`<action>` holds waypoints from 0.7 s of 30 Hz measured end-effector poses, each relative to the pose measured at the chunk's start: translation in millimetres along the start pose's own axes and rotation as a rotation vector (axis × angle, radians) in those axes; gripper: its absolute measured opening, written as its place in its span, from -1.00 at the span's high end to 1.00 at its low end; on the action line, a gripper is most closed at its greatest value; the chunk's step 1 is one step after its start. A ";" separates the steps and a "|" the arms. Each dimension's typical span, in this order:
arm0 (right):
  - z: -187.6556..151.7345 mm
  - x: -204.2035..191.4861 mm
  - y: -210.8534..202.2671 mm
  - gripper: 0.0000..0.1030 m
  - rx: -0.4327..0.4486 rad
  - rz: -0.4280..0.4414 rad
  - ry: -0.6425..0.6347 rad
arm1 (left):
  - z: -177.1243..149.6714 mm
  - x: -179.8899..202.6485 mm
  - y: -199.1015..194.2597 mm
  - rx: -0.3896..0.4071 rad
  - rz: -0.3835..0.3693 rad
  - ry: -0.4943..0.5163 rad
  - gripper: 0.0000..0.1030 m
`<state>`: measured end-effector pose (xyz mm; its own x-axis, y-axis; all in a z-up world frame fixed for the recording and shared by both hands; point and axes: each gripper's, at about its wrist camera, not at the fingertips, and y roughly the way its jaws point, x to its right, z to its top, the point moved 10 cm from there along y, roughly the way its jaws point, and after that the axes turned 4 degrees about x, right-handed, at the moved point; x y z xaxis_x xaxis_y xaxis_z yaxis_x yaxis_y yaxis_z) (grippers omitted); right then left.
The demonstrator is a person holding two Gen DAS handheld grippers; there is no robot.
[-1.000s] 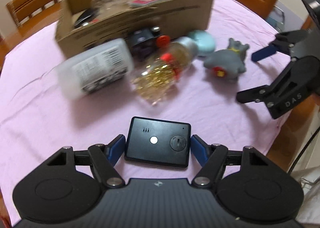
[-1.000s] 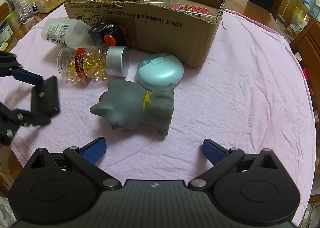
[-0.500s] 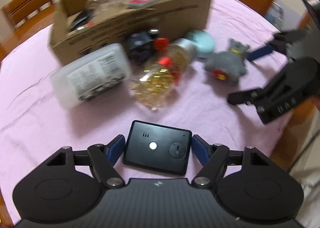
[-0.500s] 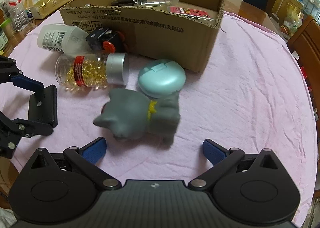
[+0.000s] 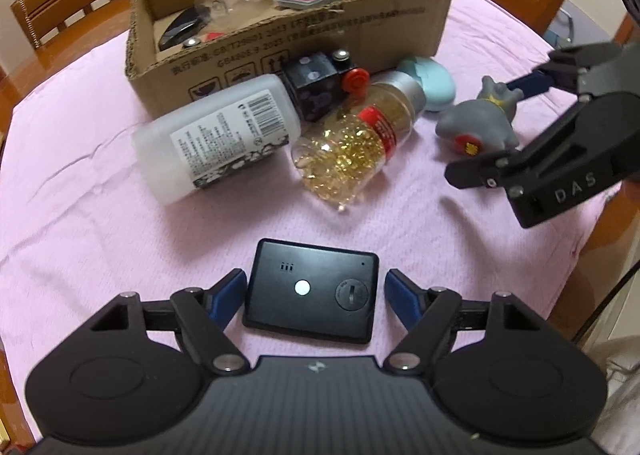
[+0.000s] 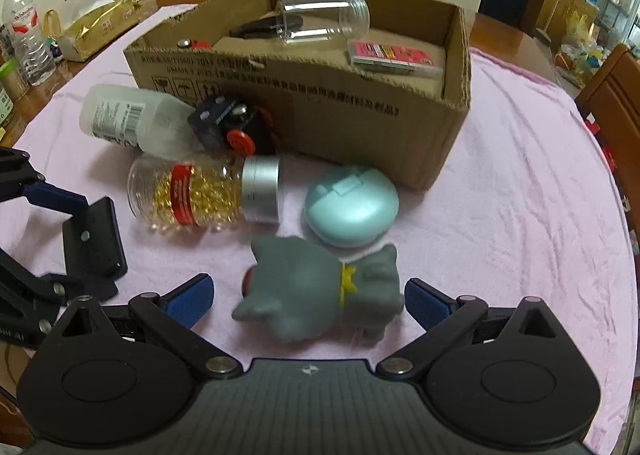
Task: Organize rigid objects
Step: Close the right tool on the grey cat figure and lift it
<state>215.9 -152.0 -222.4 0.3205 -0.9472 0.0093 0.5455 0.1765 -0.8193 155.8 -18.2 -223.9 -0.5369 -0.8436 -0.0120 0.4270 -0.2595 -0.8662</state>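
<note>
A: Cardboard box (image 6: 304, 111) first, since it is the biggest thing: it sits at the upper middle of the right wrist view on the pink-clothed surface (image 6: 520, 183), already holding a clear jar (image 6: 324, 19) and a pink card pack (image 6: 394, 55).

B: And outside it?

A: Along its front wall lie a white bottle (image 5: 216, 143) on its side, a capsule bottle (image 5: 356, 147) with a silver cap, a black cube toy (image 5: 316, 87), a teal oval case (image 6: 352, 207) and a grey cat figure (image 6: 320, 291) at lower centre.

B: Which hand has what?

A: The right gripper (image 6: 308, 299) brackets the cat figure, its jaws wide, with a gap showing at the left pad; I cannot tell whether the right pad touches. Nothing is clenched. The left gripper (image 5: 314, 293) has just been opening; the flat black device (image 5: 312, 291) lies released between its pads, at lower centre of the left wrist view.

B: How would the cat handle?

A: My guess is light, rubbery or hard plastic, rounded and a bit slippery. I would close across the thick body behind the yellow collar, not on the ears or legs.

B: The device?

A: Stiff, thin, smooth; take it across its short edges, low to the cloth.
</note>
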 end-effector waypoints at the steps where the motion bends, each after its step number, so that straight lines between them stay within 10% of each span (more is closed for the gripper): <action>1: 2.1 -1.4 0.4 -0.94 -0.003 0.001 -0.007 | 0.0 0.1 0.0 0.000 -0.005 0.009 -0.47; 21: 2.7 1.1 3.0 -0.60 -0.045 0.014 -0.040 | 8.0 7.0 6.2 -0.056 -0.121 0.221 -0.42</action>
<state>219.9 -151.8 -223.3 0.3588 -0.9332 0.0199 0.5056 0.1764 -0.8445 160.5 -29.5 -225.4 -0.7301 -0.6833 -0.0106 0.3128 -0.3204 -0.8942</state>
